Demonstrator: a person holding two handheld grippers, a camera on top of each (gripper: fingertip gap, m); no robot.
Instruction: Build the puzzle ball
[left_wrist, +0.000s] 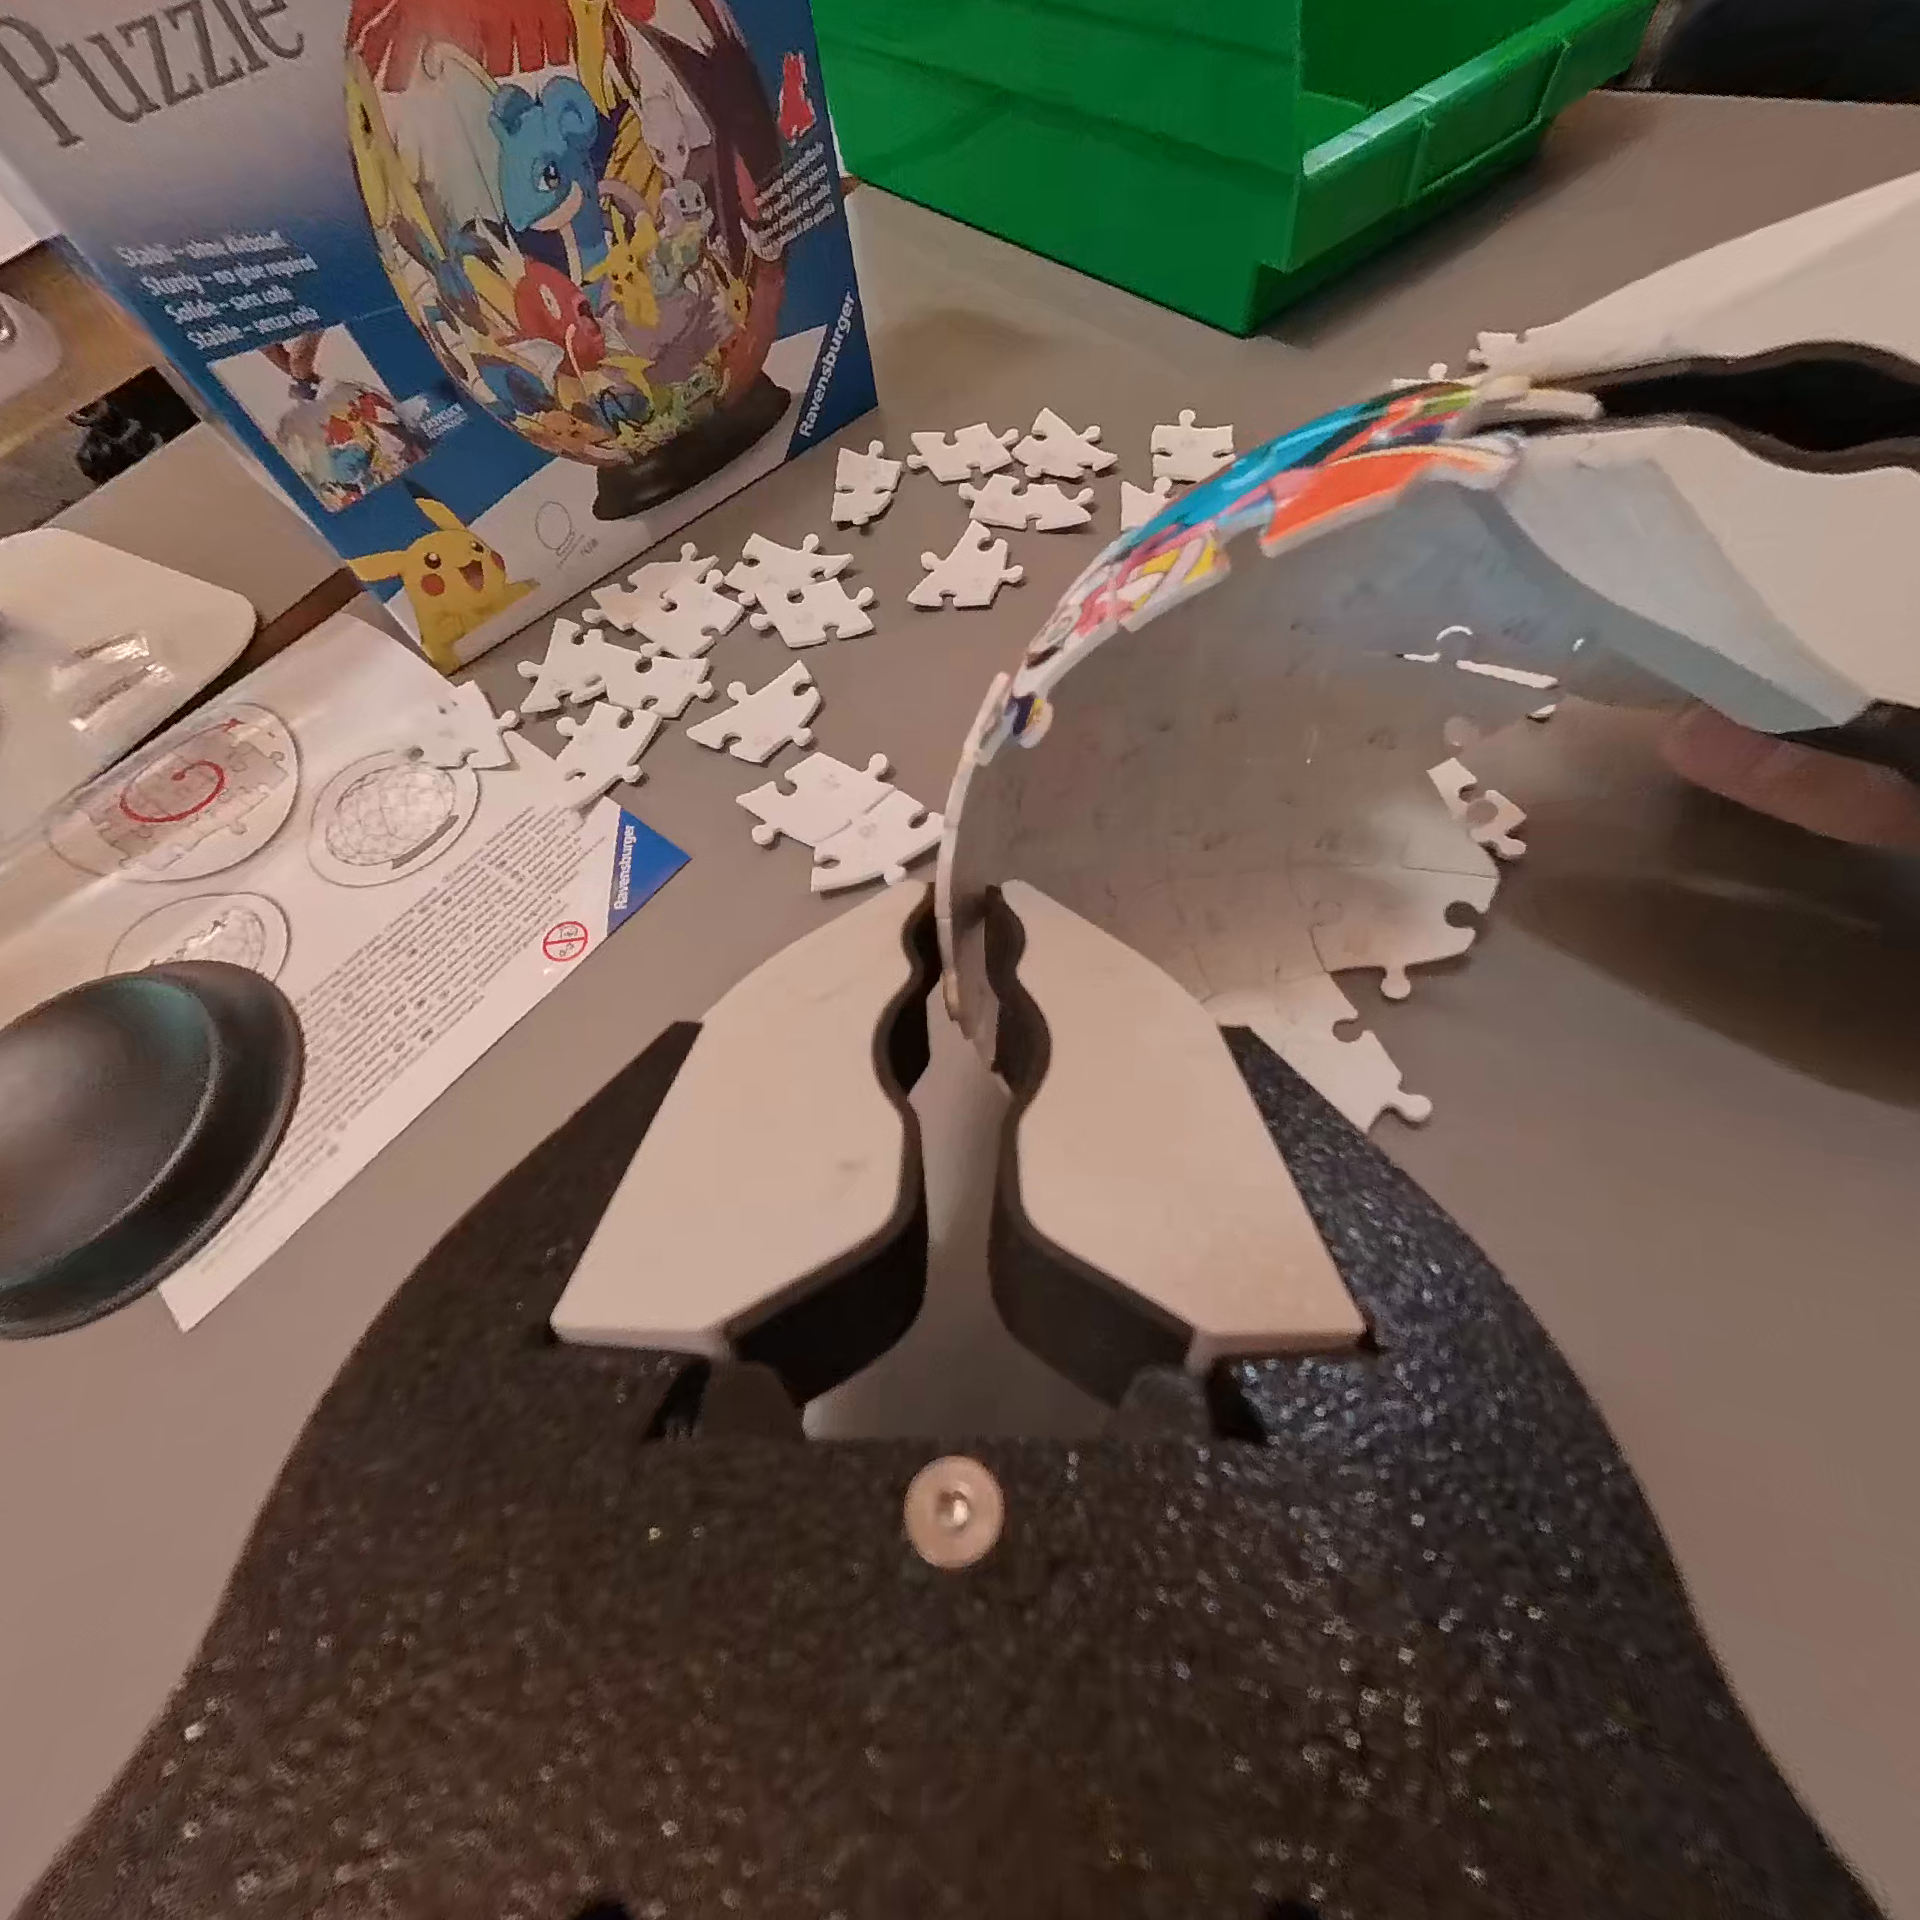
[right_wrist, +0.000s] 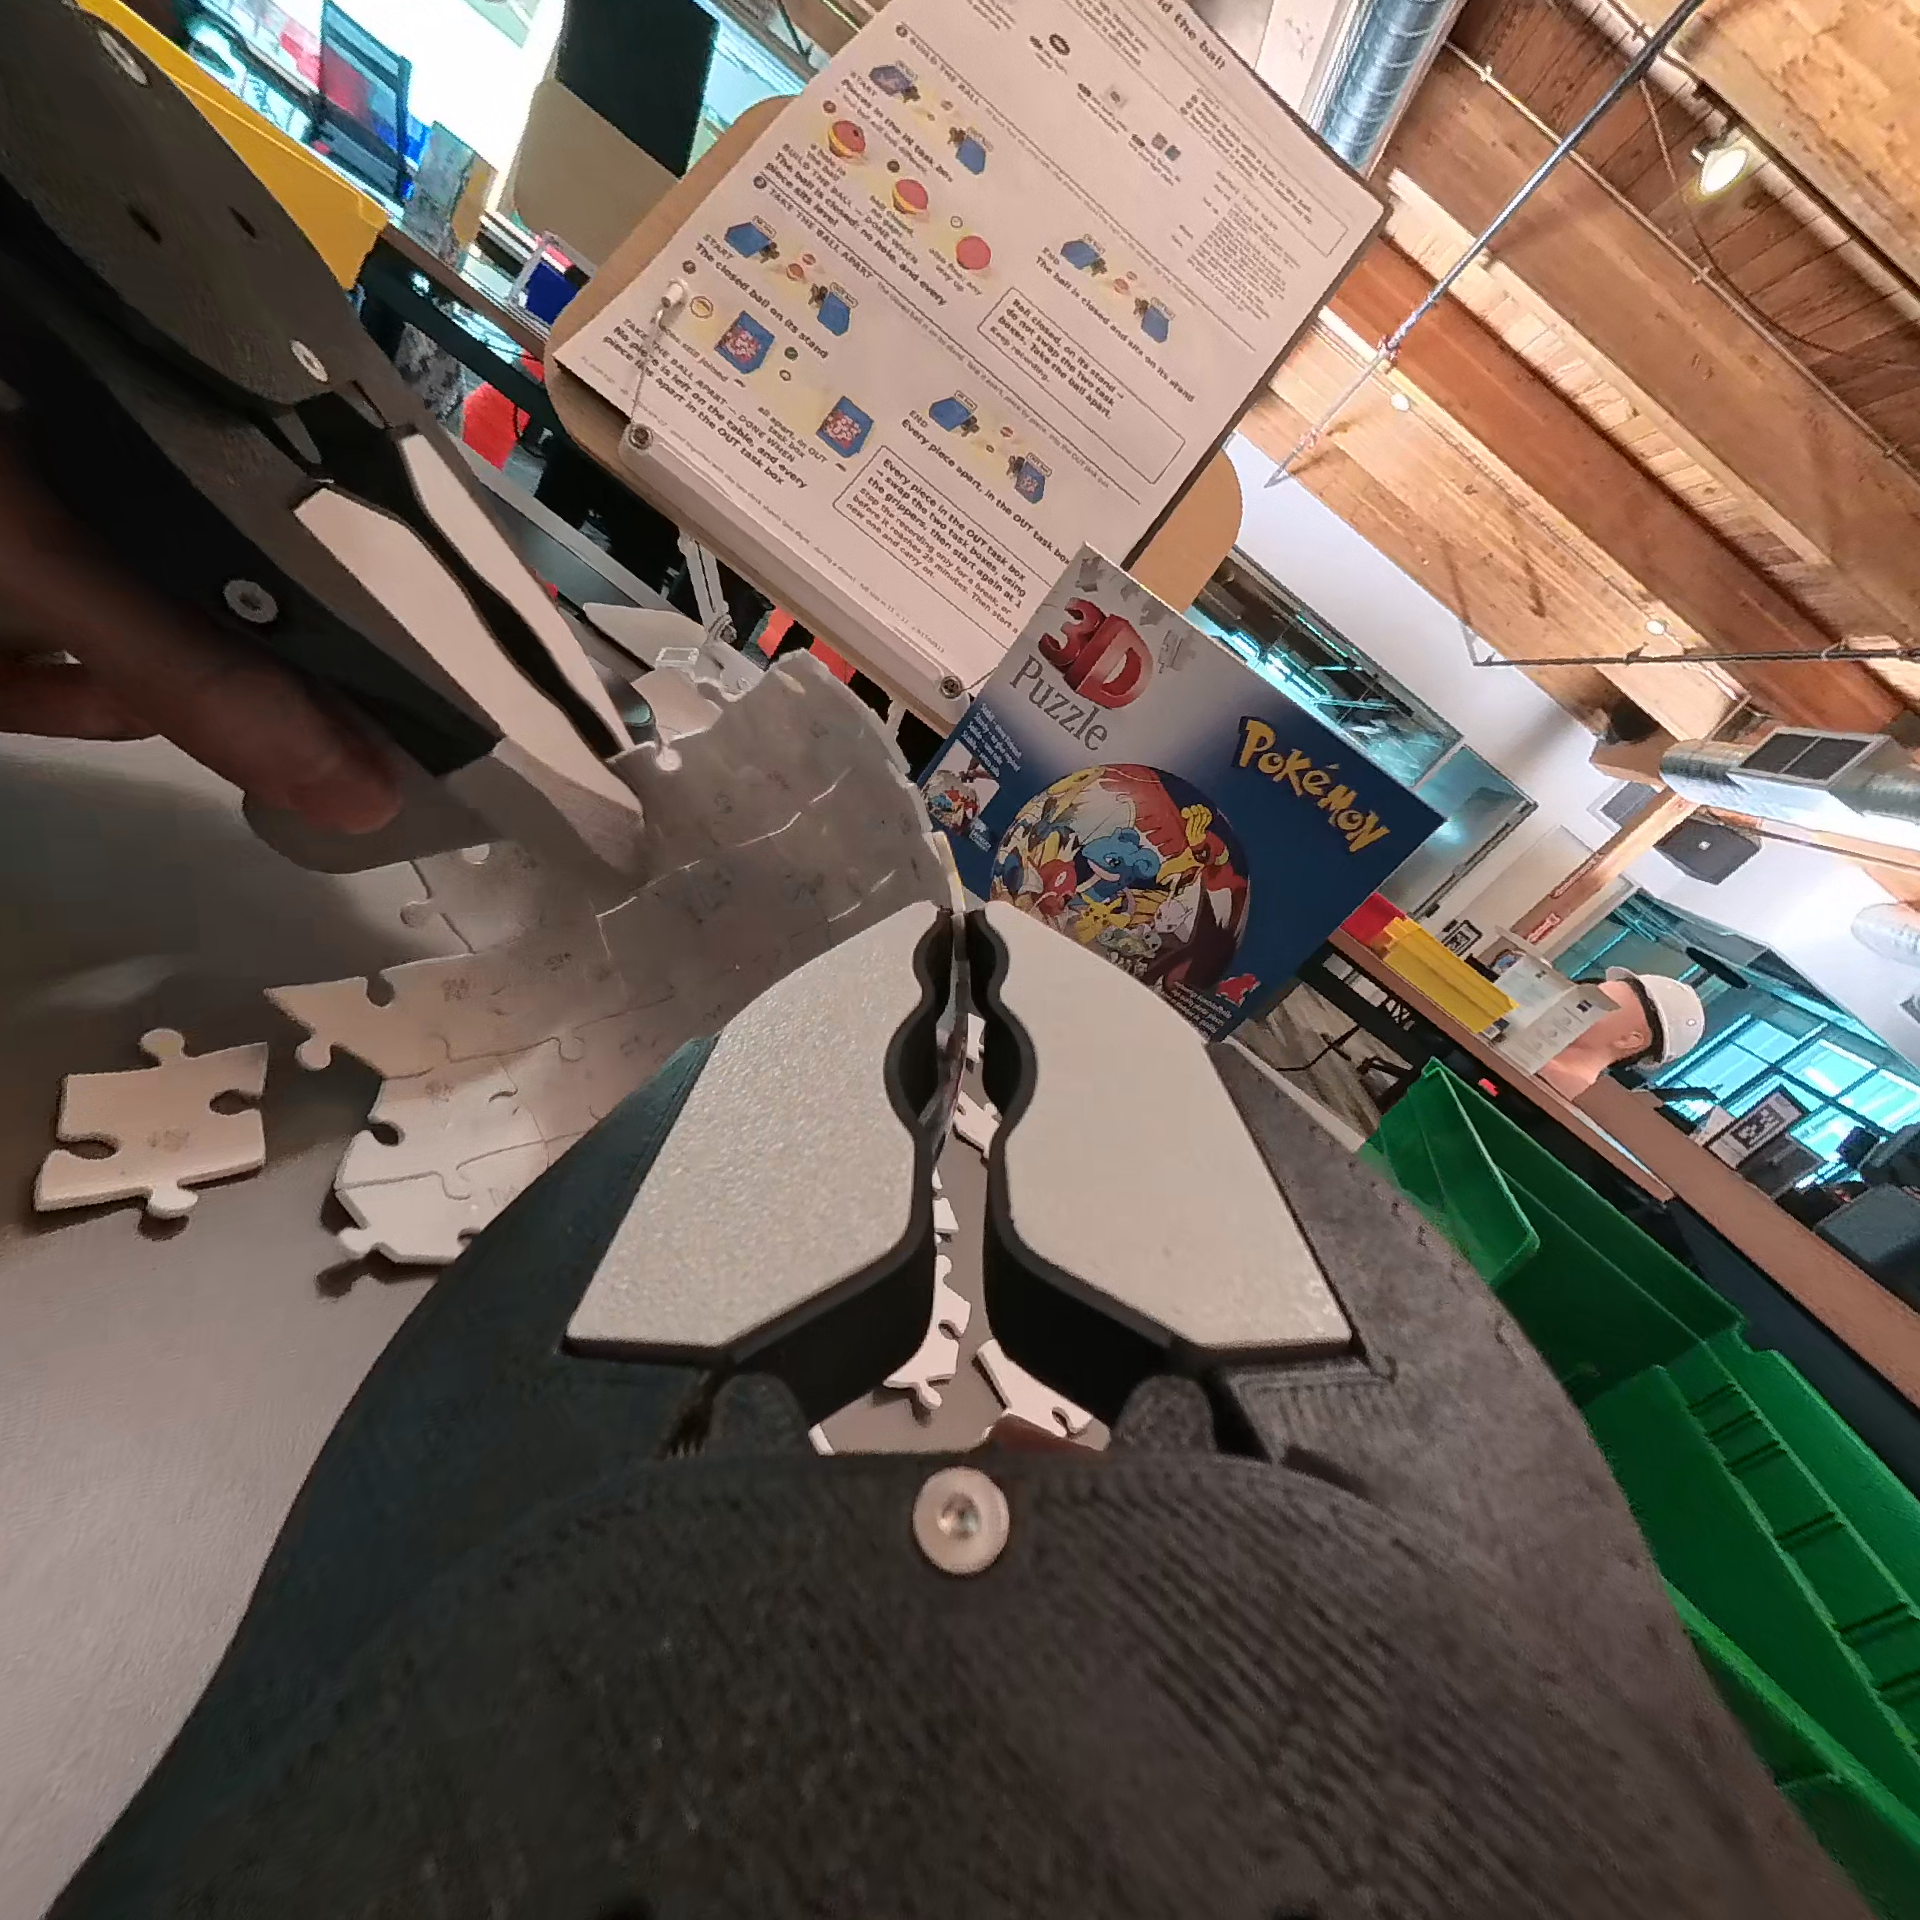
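A partly built puzzle ball shell (left_wrist: 1247, 790), coloured outside and white inside, is held tilted just above the grey table. My left gripper (left_wrist: 961, 951) is shut on its lower left rim. My right gripper (left_wrist: 1527, 405) is shut on its upper rim at the right. In the right wrist view the right gripper (right_wrist: 961, 925) pinches the shell (right_wrist: 727, 873) edge-on, and the left gripper (right_wrist: 623, 790) grips it at the upper left. Several loose pieces (left_wrist: 769, 623) lie white side up behind the shell. One loose piece (right_wrist: 156, 1122) lies at the left.
The puzzle box (left_wrist: 520, 260) stands at the back left and shows in the right wrist view (right_wrist: 1174, 862). A green bin (left_wrist: 1195, 135) sits behind. A black stand (left_wrist: 125, 1132) and a leaflet (left_wrist: 395, 935) lie left. An instruction sheet (right_wrist: 987, 291) stands on a board. Left tips to right tips: about 10 centimeters. From the left gripper's tips to the loose piece (right_wrist: 156, 1122) is close to 10 centimeters.
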